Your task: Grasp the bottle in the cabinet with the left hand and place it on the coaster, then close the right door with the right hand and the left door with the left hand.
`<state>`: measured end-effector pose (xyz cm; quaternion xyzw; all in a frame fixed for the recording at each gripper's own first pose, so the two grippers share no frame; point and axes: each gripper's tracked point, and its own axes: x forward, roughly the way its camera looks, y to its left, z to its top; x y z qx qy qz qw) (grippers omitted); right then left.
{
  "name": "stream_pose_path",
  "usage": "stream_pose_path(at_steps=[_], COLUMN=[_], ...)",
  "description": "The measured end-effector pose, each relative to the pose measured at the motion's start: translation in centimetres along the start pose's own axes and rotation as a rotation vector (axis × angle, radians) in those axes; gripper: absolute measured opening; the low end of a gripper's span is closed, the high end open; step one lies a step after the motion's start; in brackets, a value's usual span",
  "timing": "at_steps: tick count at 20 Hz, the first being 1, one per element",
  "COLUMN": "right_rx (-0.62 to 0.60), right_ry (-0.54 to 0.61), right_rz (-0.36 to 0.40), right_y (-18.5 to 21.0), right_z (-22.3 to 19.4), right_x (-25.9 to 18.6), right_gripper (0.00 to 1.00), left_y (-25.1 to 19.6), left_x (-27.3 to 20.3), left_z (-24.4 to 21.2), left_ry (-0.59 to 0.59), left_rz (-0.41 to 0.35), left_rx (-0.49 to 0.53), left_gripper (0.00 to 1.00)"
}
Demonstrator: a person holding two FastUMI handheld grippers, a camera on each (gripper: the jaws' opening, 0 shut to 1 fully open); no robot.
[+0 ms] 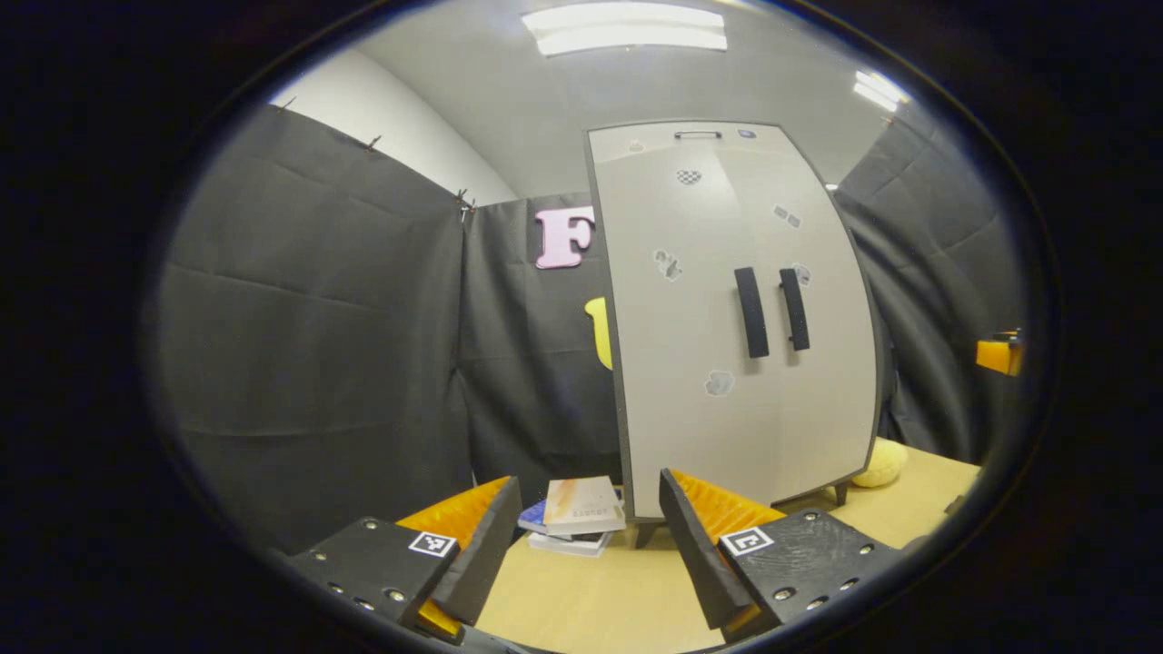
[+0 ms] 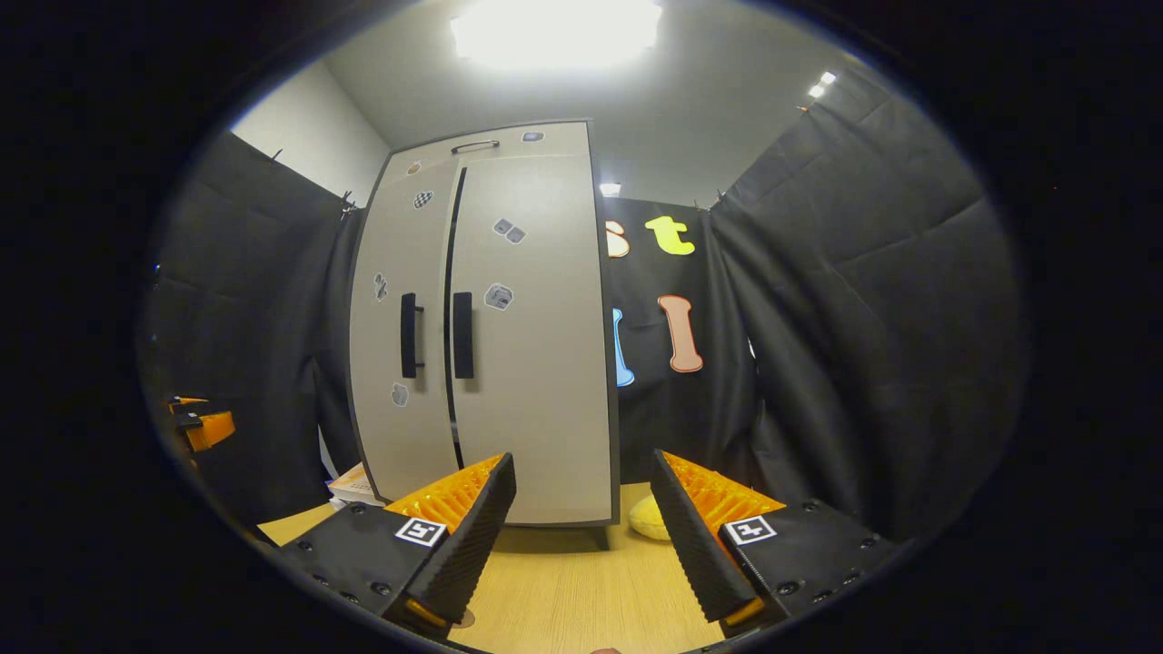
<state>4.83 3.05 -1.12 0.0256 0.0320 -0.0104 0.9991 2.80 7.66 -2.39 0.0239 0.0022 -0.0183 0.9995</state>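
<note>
Tabletop [image 1: 591, 599] — cabinet [image 1: 736, 318] doors shut

The right gripper [image 2: 581, 531] hangs open above the table [image 2: 581, 590], facing the cabinet [image 2: 486, 327] with both doors closed.

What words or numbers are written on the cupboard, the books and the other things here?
No text can be read.
Pale-covered top book of the stack: printing too blurred to read.
Small grey stickers on the grey two-door cabinet: too small to read.
</note>
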Motion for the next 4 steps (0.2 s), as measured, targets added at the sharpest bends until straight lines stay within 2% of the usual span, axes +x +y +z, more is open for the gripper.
stream_pose_path(at_steps=[1, 2, 4], right_rx=[-0.002, -0.004, -0.003], right_ry=[0.001, 0.002, 0.002], right_rz=[0.001, 0.002, 0.009], right_y=[0.07, 0.18, 0.41], right_z=[-0.01, -0.02, 0.05], right_x=[0.02, 0.06, 0.19], right_gripper=[0.95, 0.95, 0.95], left_y=[-0.02, 0.01, -0.03], left_x=[0.02, -0.02, -0.03], left_z=[0.04, -0.04, -0.08], left_ry=[-0.003, -0.004, -0.003], left_rz=[-0.001, -0.001, -0.006], left_rx=[0.003, 0.007, 0.011], left_gripper=[0.89, 0.95, 0.94])
